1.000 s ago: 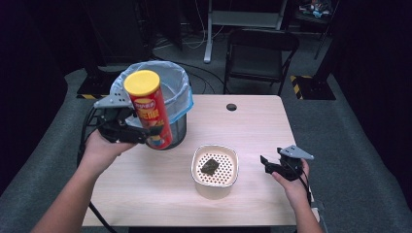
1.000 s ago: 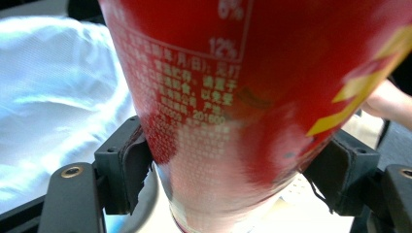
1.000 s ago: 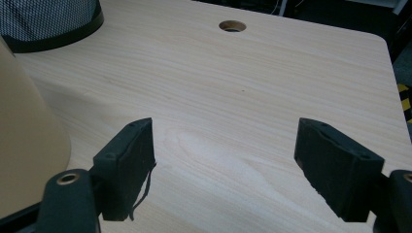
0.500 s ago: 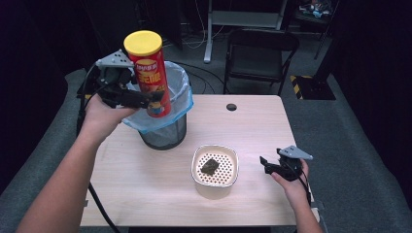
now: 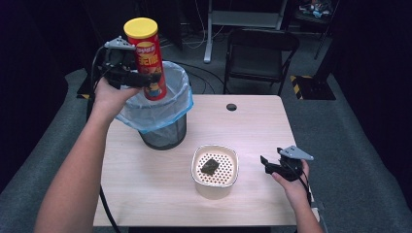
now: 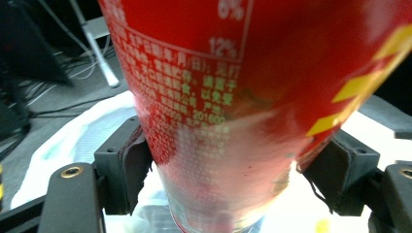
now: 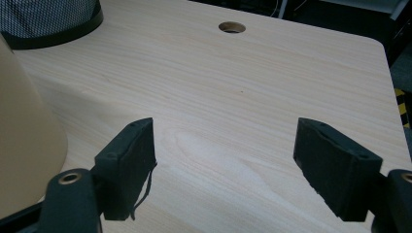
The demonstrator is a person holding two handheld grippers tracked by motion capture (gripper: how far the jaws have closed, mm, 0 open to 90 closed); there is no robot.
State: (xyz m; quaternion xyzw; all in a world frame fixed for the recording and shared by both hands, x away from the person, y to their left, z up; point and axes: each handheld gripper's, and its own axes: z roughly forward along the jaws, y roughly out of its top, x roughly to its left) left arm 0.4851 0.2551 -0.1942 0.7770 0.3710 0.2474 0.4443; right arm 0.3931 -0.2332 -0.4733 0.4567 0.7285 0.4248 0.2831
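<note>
A tall red chip can (image 5: 147, 57) with a yellow lid is held upright above the mesh waste bin (image 5: 163, 130), which is lined with a pale blue bag (image 5: 178, 104). My left gripper (image 5: 139, 77) is shut on the can's lower half; in the left gripper view both pads press the red can (image 6: 233, 111), with the bag below. A cream perforated bowl (image 5: 215, 187) holding a dark crumpled scrap (image 5: 210, 166) sits at the table's middle front. My right gripper (image 5: 266, 165) rests open near the table's right front, and its jaws (image 7: 233, 167) stand wide apart over bare wood.
The wooden table (image 5: 252, 126) has a round cable hole (image 5: 231, 107) near its back edge. The bowl's side (image 7: 24, 145) lies just left of the right gripper. A black chair (image 5: 257, 53) stands behind the table, with cables on the floor.
My left gripper has lifted the chip can from the table beside the bin up and back, and now holds it over the bin's mouth. The right gripper has stayed still.
</note>
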